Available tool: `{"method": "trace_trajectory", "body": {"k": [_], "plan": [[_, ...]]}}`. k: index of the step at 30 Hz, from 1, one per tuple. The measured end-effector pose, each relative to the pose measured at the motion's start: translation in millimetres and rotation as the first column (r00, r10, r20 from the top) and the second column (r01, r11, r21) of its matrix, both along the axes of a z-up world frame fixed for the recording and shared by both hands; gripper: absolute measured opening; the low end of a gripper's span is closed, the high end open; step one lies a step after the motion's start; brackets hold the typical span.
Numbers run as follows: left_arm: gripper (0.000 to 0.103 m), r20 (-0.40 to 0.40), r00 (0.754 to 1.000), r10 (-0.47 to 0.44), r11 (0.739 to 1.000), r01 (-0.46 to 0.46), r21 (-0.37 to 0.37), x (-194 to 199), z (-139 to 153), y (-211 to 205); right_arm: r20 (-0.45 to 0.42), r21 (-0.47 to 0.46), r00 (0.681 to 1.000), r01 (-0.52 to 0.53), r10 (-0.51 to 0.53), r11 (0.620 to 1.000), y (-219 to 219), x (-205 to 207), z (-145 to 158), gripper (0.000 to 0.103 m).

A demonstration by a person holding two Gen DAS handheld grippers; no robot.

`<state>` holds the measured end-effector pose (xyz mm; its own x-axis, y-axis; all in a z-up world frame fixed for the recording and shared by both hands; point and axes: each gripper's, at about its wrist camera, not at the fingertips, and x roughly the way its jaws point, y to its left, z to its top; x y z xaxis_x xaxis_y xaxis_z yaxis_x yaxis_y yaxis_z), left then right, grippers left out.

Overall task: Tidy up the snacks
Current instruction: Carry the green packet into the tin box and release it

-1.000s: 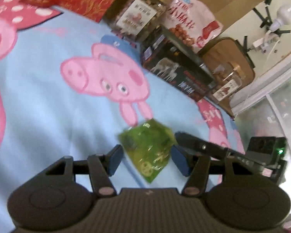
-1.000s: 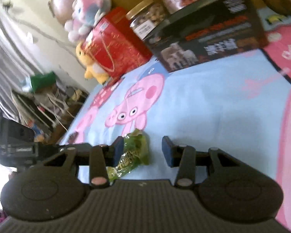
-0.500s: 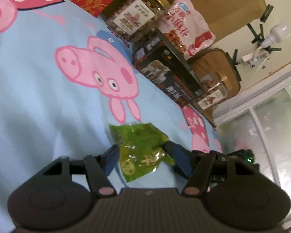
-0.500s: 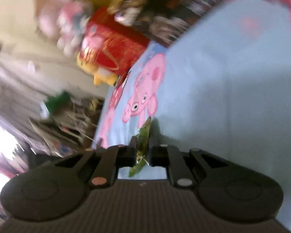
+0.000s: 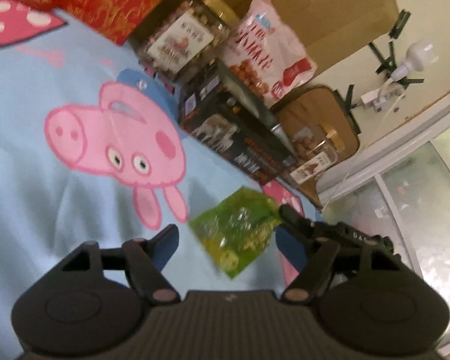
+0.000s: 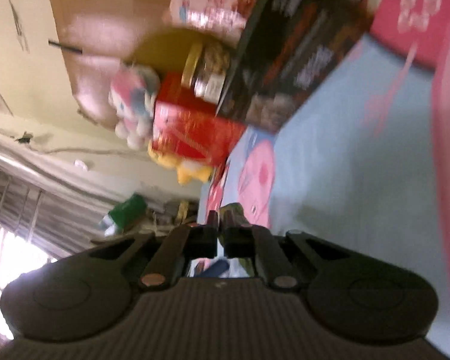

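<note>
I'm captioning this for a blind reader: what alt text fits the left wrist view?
A green snack packet sits between the open left gripper, pinched at one edge by the right gripper, over a pig-print blanket. Behind stand a dark box, a nut jar and a pink bag.

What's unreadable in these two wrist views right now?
- Green snack packet, left wrist view: print smeared by blur.
- Same packet in right wrist view: only a sliver shows above the shut right gripper, whose fingers hide the rest.
- Black box, right wrist view: lettering lost to motion blur.
- Far jar, left wrist view: partly behind the black box, label too small.
</note>
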<state>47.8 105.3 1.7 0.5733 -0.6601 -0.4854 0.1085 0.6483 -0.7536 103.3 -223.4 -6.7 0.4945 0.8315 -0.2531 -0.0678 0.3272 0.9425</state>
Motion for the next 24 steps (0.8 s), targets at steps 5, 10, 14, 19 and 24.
{"method": "trace_trajectory", "body": {"k": [5,10,14,19,24], "plan": [[0.073,-0.064,0.995,-0.071,0.997,0.071,-0.002,7,-16,-22,0.037,-0.199,0.999,0.012,-0.005,0.980,3,-5,-3,0.010],[0.073,-0.047,0.995,-0.083,0.996,0.083,0.015,7,-17,-35,0.064,-0.297,0.996,-0.046,0.068,0.954,14,-18,-5,0.023],[0.053,-0.054,0.997,-0.061,0.998,0.061,-0.012,12,-19,-31,0.053,-0.309,0.991,-0.100,0.122,0.946,21,-20,-8,0.017],[0.053,0.025,0.996,-0.090,0.994,0.091,-0.055,18,9,-28,0.101,-0.311,0.987,-0.089,0.126,0.946,31,-21,6,0.015],[0.059,0.081,0.996,-0.023,0.998,0.027,-0.052,26,28,-9,0.108,-0.198,0.993,-0.034,0.056,0.980,15,-5,23,0.015]]}}
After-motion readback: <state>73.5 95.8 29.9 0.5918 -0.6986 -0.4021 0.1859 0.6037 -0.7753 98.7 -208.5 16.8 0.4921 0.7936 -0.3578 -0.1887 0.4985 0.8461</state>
